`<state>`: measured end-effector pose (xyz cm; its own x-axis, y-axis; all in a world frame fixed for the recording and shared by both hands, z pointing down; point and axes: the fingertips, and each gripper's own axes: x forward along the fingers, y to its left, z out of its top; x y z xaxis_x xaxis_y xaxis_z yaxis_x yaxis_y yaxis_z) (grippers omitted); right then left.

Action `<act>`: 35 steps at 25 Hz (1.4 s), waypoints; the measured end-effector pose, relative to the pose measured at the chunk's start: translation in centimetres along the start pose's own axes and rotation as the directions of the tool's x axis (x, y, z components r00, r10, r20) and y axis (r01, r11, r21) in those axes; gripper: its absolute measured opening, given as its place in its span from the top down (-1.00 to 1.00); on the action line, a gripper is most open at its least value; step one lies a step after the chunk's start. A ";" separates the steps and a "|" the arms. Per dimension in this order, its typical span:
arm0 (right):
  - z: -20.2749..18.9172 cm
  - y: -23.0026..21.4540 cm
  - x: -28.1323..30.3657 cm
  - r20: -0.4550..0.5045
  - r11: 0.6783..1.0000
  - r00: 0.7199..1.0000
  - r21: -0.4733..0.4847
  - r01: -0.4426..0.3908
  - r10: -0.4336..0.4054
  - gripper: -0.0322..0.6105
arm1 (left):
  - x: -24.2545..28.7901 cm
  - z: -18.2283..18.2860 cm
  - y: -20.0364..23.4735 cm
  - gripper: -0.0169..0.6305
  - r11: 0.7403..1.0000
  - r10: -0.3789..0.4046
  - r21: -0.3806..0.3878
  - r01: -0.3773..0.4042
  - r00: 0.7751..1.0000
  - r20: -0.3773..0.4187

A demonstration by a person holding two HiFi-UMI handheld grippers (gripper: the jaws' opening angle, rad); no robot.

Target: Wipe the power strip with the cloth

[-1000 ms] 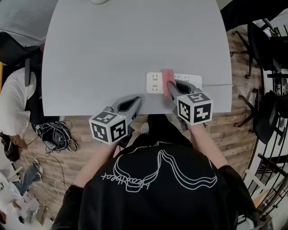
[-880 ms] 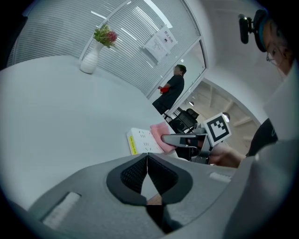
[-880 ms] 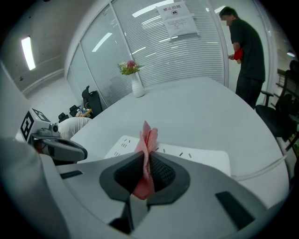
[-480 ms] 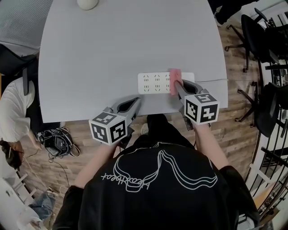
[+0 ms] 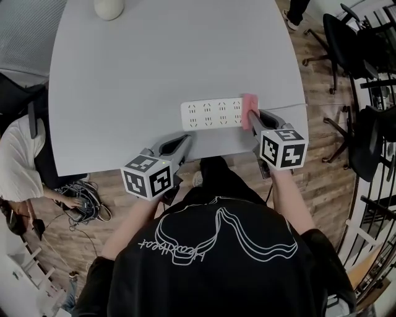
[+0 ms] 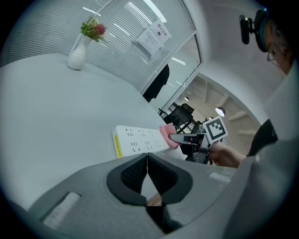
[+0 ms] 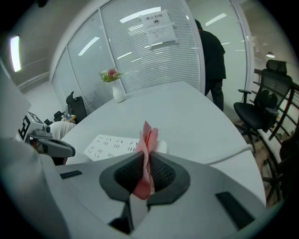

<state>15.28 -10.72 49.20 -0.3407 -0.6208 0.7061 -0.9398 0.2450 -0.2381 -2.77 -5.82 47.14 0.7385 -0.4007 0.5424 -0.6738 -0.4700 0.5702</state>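
Note:
A white power strip [image 5: 210, 114] lies flat on the grey table [image 5: 154, 56], near its front edge. My right gripper [image 5: 253, 117] is shut on a folded pink cloth [image 5: 249, 110], which rests on the strip's right end. In the right gripper view the pink cloth [image 7: 146, 151] stands pinched between the dark pads, with the power strip [image 7: 112, 146] just beyond. My left gripper [image 5: 183, 142] hovers at the table's front edge, left of the strip, shut with nothing in it. The left gripper view shows the power strip [image 6: 138, 141] and the cloth [image 6: 168, 136] ahead.
A white vase [image 5: 108, 8] stands at the table's far edge; in the left gripper view the vase [image 6: 77, 54] holds flowers. The strip's white cord [image 5: 281, 106] runs off to the right. Black office chairs [image 5: 362, 43] stand right of the table. A seated person [image 5: 18, 158] is at left.
My right gripper has slid the pink cloth along the power strip from its middle to its right end. The left gripper has stayed in place.

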 end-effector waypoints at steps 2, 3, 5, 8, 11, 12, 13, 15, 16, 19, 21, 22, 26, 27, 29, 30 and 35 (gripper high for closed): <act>-0.2 -0.7 -0.3 0.005 1.000 1.000 0.012 0.008 -0.008 0.77 | 0.1 -0.1 -0.3 0.91 1.000 -0.001 0.002 0.001 1.000 0.000; -0.3 -1.0 -0.5 0.007 1.000 1.000 0.017 0.012 -0.012 0.77 | 0.1 -0.2 -0.4 0.91 1.000 -0.002 0.004 0.002 1.000 0.000; -0.5 -1.6 -1.0 0.014 0.999 1.000 0.030 0.022 -0.022 0.77 | 0.1 -0.3 -0.8 0.91 1.000 -0.003 0.008 0.003 1.000 -0.001; -0.8 -2.6 -1.6 0.027 0.998 0.999 0.054 0.039 -0.040 0.77 | -0.1 -0.4 -1.1 0.91 1.000 0.001 0.012 -0.001 1.000 0.002; -1.2 -3.4 -2.3 0.041 0.995 0.996 0.067 0.072 -0.075 0.77 | -0.9 -0.4 -1.2 0.91 1.000 0.009 0.005 -0.009 1.000 0.023; -1.3 -3.7 -2.6 0.049 0.994 0.995 0.075 0.082 -0.085 0.77 | -1.2 -0.4 -1.3 0.91 1.000 0.011 0.005 -0.011 0.999 0.031; -1.4 -3.8 -3.0 0.060 0.992 0.994 0.087 0.088 -0.093 0.78 | -1.6 -0.4 -1.4 0.91 1.000 0.013 0.007 -0.013 0.999 0.038; -1.5 -3.9 -4.0 0.089 0.989 0.990 0.108 0.096 -0.106 0.78 | -2.4 -0.6 -1.7 0.91 1.000 0.014 0.017 -0.015 0.999 0.048; -1.4 -3.9 -4.5 0.105 0.989 0.988 0.113 0.100 -0.112 0.78 | -2.8 -0.6 -1.9 0.91 1.000 0.013 0.022 -0.014 0.998 0.054; -0.8 -3.2 -6.4 0.168 0.989 0.979 0.120 0.092 -0.111 0.78 | -3.9 -0.7 -2.9 0.91 0.999 0.005 0.043 -0.008 0.997 0.073; -0.3 -2.0 -7.8 0.212 0.991 0.973 0.117 0.066 -0.090 0.78 | -4.6 -0.9 -3.6 0.91 0.998 -0.002 0.055 -0.003 0.997 0.080; -0.1 -1.1 -8.5 0.230 0.993 0.971 0.106 0.049 -0.072 0.78 | -5.1 -1.0 -4.0 0.91 0.998 -0.007 0.062 0.001 0.996 0.086; 1.6 4.5 -11.8 0.317 0.998 0.946 -0.011 -0.063 0.064 0.78 | -7.6 -0.3 -5.8 0.91 0.994 -0.032 0.111 0.017 0.990 0.140; 2.0 6.0 -12.8 0.344 0.995 0.934 -0.049 -0.087 0.098 0.78 | -8.2 -0.1 -6.3 0.91 0.992 -0.039 0.126 0.020 0.987 0.153; 2.7 8.4 -14.9 0.389 0.986 0.907 -0.109 -0.127 0.160 0.78 | -9.4 0.4 -7.6 0.91 0.988 -0.054 0.155 0.026 0.983 0.177; 3.0 9.4 -15.9 0.407 0.981 0.894 -0.127 -0.149 0.189 0.78 | -10.0 0.8 -8.2 0.91 0.985 -0.064 0.170 0.031 0.980 0.191; 3.5 14.0 -20.3 0.463 0.947 0.827 -0.199 -0.253 0.319 0.78 | -13.5 2.6 -12.1 0.91 0.966 -0.126 0.251 0.058 0.956 0.265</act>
<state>8.90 2.71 29.22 -0.5931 -0.7800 0.1995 -0.7983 0.5376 -0.2713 -4.49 3.21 31.31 0.7979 -0.5324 0.2828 -0.6017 -0.6747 0.4275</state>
